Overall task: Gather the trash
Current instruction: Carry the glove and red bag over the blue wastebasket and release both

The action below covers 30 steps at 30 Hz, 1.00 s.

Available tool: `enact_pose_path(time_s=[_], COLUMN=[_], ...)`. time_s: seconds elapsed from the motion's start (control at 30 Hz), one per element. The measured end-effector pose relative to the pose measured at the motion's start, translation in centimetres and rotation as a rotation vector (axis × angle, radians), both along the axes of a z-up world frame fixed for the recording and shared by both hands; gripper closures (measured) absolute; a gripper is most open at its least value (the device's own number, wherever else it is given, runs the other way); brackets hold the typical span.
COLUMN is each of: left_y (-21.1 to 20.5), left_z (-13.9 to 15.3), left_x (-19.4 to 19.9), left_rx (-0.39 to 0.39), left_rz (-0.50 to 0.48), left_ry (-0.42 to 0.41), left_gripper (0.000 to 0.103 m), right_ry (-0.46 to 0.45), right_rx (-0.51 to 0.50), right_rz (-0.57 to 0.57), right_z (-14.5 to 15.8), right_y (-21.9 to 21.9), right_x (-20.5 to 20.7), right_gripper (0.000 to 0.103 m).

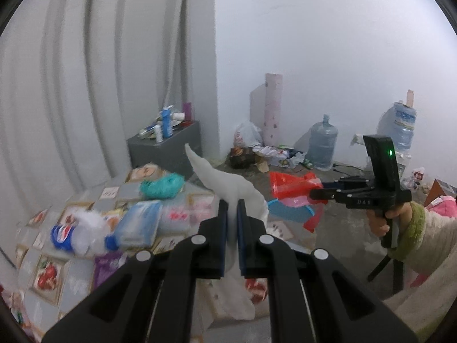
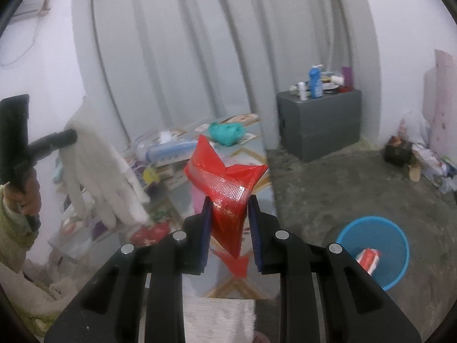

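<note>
1. Black linkage arms of the left gripper [image 1: 232, 214] fill the foreground of the left wrist view; its blue-padded jaws are pressed nearly together on a white fabric glove [image 1: 228, 183], which rises above the tips and hangs below them.
2. From the right wrist view, the same glove [image 2: 97, 165] is seen dangling, fingers downward, from the left gripper at the left edge, above a cluttered table covered with a picture-patterned cloth [image 2: 171, 188].
3. A crumpled red plastic wrapper [image 2: 225, 185] is pinched between the jaws of the right gripper [image 2: 230, 214], most of it standing above the tips and a corner hanging below.
4. A round blue plastic bin [image 2: 374, 251] is seen on the concrete floor, down and right of the right gripper and well apart from the wrapper; a red and white package lies inside it.
5. Blue-labelled bottles [image 1: 165, 121] stand on a grey box [image 1: 168, 148] by the pale curtain, well behind both grippers.
</note>
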<state>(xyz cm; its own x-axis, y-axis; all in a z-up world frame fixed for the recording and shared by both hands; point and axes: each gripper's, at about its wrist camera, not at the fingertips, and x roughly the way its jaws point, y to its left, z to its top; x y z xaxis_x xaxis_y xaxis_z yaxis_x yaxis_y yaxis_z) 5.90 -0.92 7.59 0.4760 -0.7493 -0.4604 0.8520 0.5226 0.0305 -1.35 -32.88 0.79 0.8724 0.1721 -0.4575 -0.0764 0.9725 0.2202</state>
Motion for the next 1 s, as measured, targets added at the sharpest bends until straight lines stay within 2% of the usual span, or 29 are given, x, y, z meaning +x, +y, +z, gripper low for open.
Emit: enact_pose_path(time_s=[0.33, 0.5, 0.73, 0.93, 1.0], left_y=[-11.4, -18.4, -30.9, -41.0, -43.7], left_z=[0.6, -0.6, -5.9, -12.4, -14.4], left_x=[4.2, 5.8, 8.3, 10.8, 11.5], left_rx=[0.058, 0.123, 0.304, 0.501, 0.557], left_rz=[-0.165, -0.244, -0.304, -0.276, -0.256], left_ry=[0.008, 0.044, 0.127, 0.246, 0.246], left_gripper=[0.097, 0.097, 0.097, 0.096, 0.096], right_ry=[0.004, 0.035, 0.144, 0.258, 0.302], right_rx=[0.024, 0.049, 0.133, 0.185, 0.203], right_rz=[-0.202, -0.321, -0.477, -0.57, -0.609], right_z=[-0.8, -2.1, -6.3, -10.2, -11.7], right_y=[-6.9, -10.8, -17.1, -21.7, -23.2], right_x=[-1.4, -1.7, -0.8, 1.7, 2.6], right_gripper=[0.08, 0.08, 0.079, 0.078, 0.077])
